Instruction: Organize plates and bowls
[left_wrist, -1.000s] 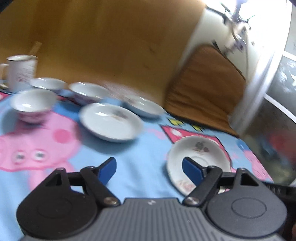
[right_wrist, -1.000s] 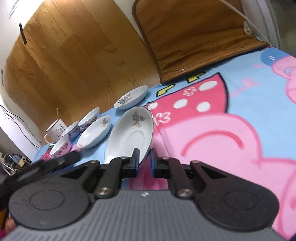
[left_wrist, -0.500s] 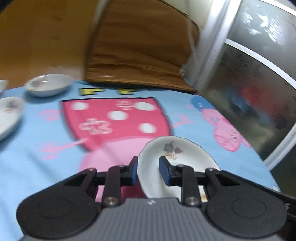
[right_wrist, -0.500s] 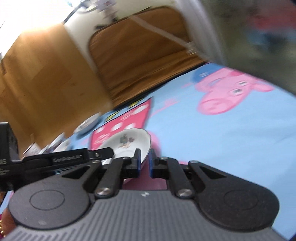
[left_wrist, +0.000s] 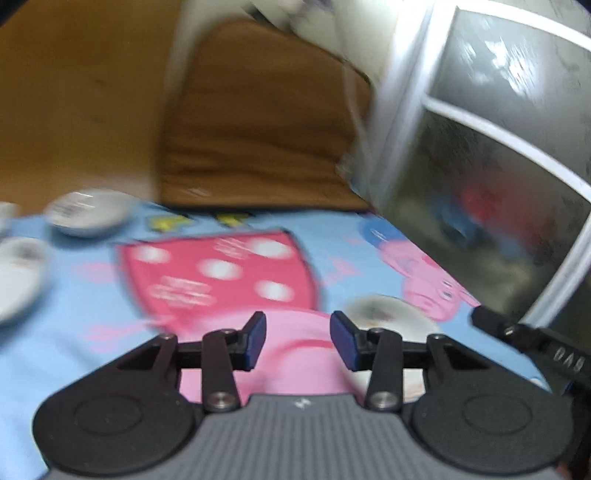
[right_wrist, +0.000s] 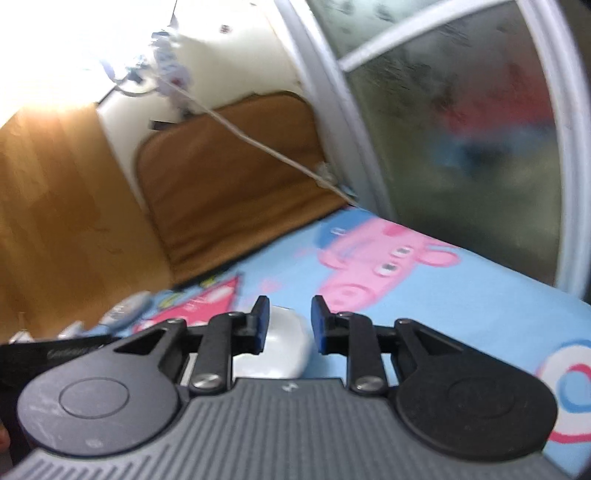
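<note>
Both grippers' fingers gape, left gripper (left_wrist: 297, 340) and right gripper (right_wrist: 286, 324), gripping nothing (white plate (right_wrist: 286, 349) sits on the cartoon cloth (right_wrist: 461, 314)).

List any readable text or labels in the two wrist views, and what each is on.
"DAS", seen upside down: right gripper's black body, at the left view's edge.
Grey lettering on left gripper's black body: too blurred to read.
Yellow letters on the cartoon tablecloth: too blurred to read.
Small logo on each grey gripper housing: unreadable.

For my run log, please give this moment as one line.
left hand-held gripper: open | right hand-held gripper: open | plate: on cartoon cloth, released
</note>
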